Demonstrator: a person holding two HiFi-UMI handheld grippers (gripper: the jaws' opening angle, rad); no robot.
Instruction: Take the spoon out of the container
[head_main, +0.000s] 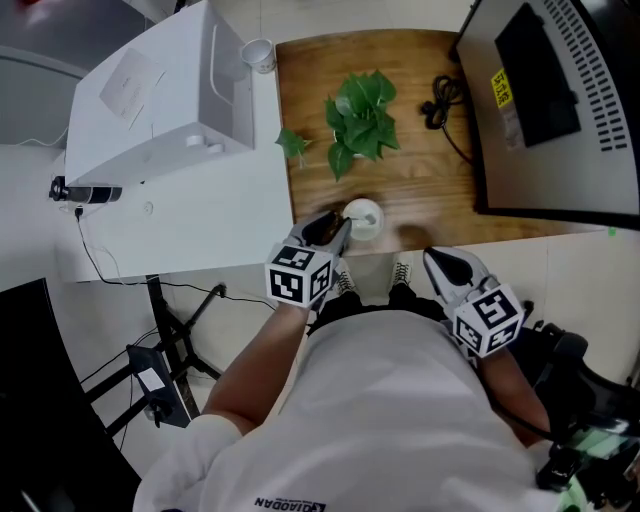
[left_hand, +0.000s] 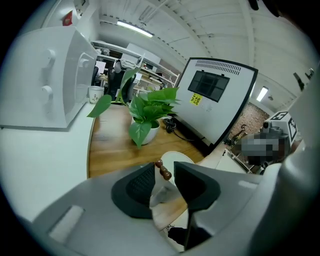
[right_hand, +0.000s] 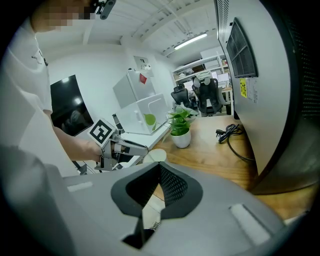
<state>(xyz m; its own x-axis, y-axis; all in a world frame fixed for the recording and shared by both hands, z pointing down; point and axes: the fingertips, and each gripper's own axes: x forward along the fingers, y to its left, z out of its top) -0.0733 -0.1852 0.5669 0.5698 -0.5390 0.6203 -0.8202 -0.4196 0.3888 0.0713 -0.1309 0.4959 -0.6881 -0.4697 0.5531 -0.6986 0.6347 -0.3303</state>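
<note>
A small white container stands near the front edge of the wooden table. My left gripper is right beside it, on its left. In the left gripper view the spoon's brown knobbed handle rises from the container and stands in the gap between the jaws of the left gripper. The pads do not squeeze it, and the spoon's bowl is hidden. My right gripper hangs off the table's front edge, right of the container, with its jaws together and nothing in them.
A potted green plant stands behind the container. Further back lie a black cable and a large dark panel at the right. A white machine and a cup stand at the left.
</note>
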